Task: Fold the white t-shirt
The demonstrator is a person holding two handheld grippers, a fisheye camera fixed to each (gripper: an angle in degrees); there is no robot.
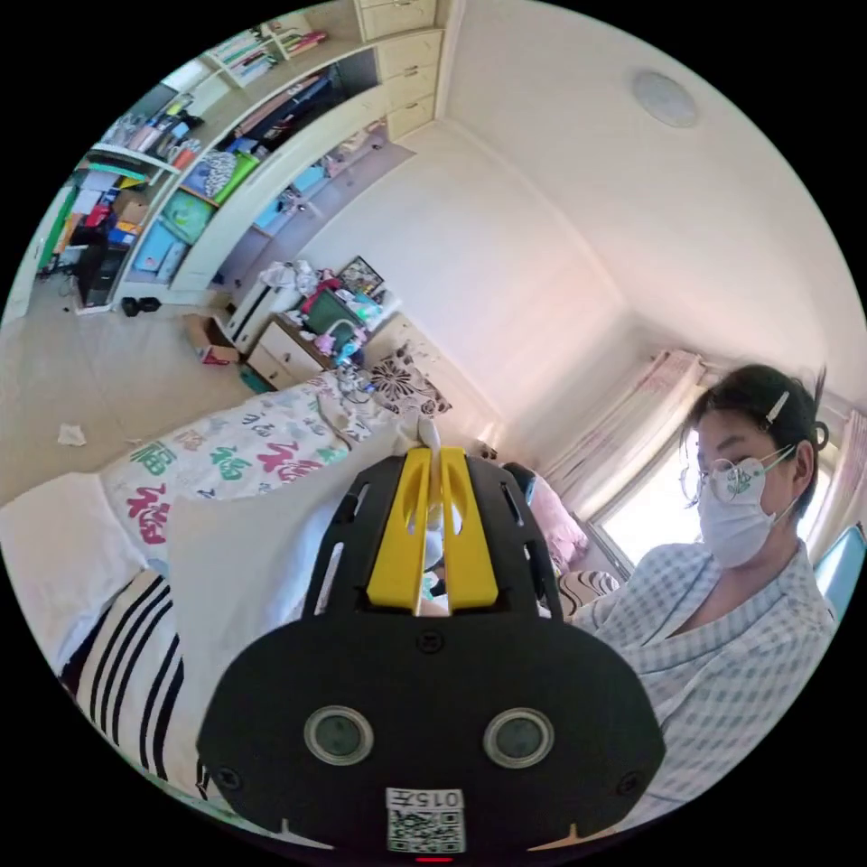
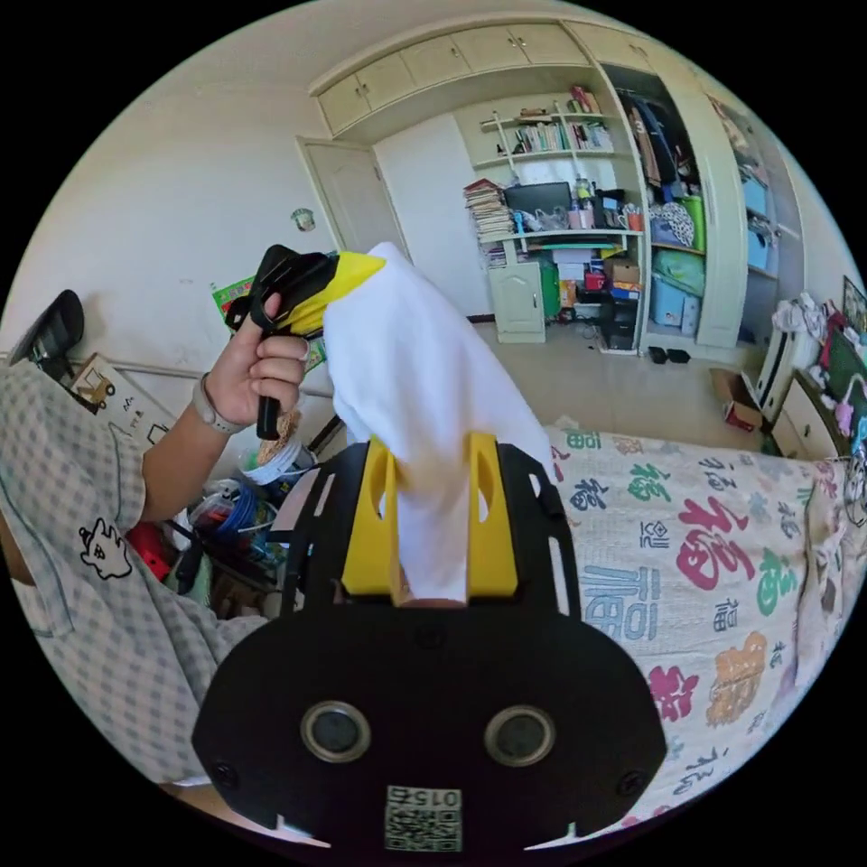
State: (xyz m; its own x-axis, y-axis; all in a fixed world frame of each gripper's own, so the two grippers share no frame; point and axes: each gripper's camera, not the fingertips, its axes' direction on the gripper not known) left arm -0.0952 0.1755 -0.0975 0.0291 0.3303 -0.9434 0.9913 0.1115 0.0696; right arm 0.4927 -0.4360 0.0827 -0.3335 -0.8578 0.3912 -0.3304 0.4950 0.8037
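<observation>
Tongs of the left gripper [image 1: 435, 470] at center frame pinch a thin edge of the white t-shirt [image 1: 253, 560], which spreads lower left over the patterned bed [image 1: 235, 452]. In the right gripper view, the right tongs [image 2: 432, 506] clamp the t-shirt's cloth; it stretches upper left to the other tongs, held in a hand [image 2: 257, 370].

white t-shirt [image 2: 424, 379] edge hidden inside tongs [image 2: 432, 506], shelf items too small

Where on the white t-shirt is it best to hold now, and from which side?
Judging by its pose, hold the white t-shirt at its two top edges, as the left tool and right tool do; the cloth hangs lifted between them, above the bed.
</observation>
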